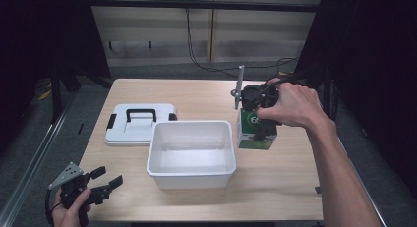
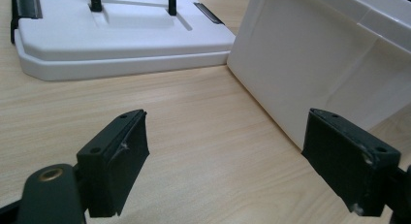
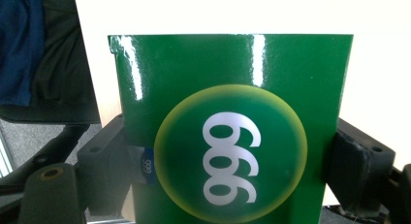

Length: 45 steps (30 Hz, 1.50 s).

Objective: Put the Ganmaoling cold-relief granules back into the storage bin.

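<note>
Right tool (image 1: 259,123) is clamped on the green box (image 1: 248,133); keep it upright, lift over the white bin's (image 1: 192,138) rim w/o bumping. Left tool (image 1: 101,183) is apart, idle.

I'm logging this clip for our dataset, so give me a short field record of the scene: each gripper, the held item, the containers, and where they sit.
right gripper: shut on the green box, jaws on its two sides
green box: at the table's right, just right of the white bin, bearing white digits in a yellow-edged circle
left gripper: open, holding nothing, near the table's front left corner
white bin: open, looks empty, mid-table
white lid: flat on the table, behind the bin's left, black handle up
</note>
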{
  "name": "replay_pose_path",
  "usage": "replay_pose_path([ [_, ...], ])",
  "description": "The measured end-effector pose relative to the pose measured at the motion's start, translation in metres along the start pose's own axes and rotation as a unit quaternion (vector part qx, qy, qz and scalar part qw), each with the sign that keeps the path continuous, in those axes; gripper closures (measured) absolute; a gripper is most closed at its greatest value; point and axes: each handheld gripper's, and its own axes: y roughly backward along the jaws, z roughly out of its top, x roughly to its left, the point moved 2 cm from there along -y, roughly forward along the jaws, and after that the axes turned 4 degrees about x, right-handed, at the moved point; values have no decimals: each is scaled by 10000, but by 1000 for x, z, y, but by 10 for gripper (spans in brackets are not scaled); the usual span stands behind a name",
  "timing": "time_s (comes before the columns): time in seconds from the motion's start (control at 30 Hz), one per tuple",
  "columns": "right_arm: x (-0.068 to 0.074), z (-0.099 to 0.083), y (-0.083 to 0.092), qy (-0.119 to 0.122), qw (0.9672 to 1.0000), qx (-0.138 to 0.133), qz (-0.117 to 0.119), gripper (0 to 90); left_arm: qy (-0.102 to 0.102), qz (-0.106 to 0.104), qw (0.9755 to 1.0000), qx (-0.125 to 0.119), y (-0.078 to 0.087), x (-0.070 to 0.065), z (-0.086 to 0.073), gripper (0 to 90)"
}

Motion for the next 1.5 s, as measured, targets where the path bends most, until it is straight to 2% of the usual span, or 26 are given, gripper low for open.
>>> replay_pose_path([
  [0.2, -1, 20, 2, 200, 9998, 31, 22, 159, 27, 1, 10000, -14, 0, 0, 0, 161],
  [0.3, 2, 30, 0, 294, 9995, -9, -66, 159, 26, -9, 10000, -19, 1, 0, 0, 161],
  [0.37, 4, 40, -1, 370, 9993, -39, 17, 159, 19, -8, 10000, -15, 0, 0, 0, 161],
  [0.53, 5, 50, -1, 433, 9990, -8, 49, 159, -1, -15, 10000, -5, 0, 0, 0, 161],
  [0.57, 5, 55, -1, 518, 9986, -108, 35, 159, 10, -15, 10000, -4, 0, 0, 0, 161],
  [0.6, 4, 57, -1, 547, 9984, -97, 54, 159, 10, -15, 10000, -4, 0, 0, 0, 161],
  [1.0, 2, 84, -16, 679, 9975, -109, 159, 159, 14, -63, 10000, 8, 0, -1, 0, 161],
  [1.27, 3, 94, -21, 695, 9973, -124, 177, 159, 4, -63, 10000, 19, -1, -1, 0, 161],
  [1.43, 4, 105, -27, 773, 9967, -145, 201, 159, 17, -79, 10000, 12, -1, -1, 0, 161],
  [1.5, 4, 111, -31, 850, 9962, -76, 197, 159, 0, -82, 10000, 16, -1, -1, 0, 161],
])
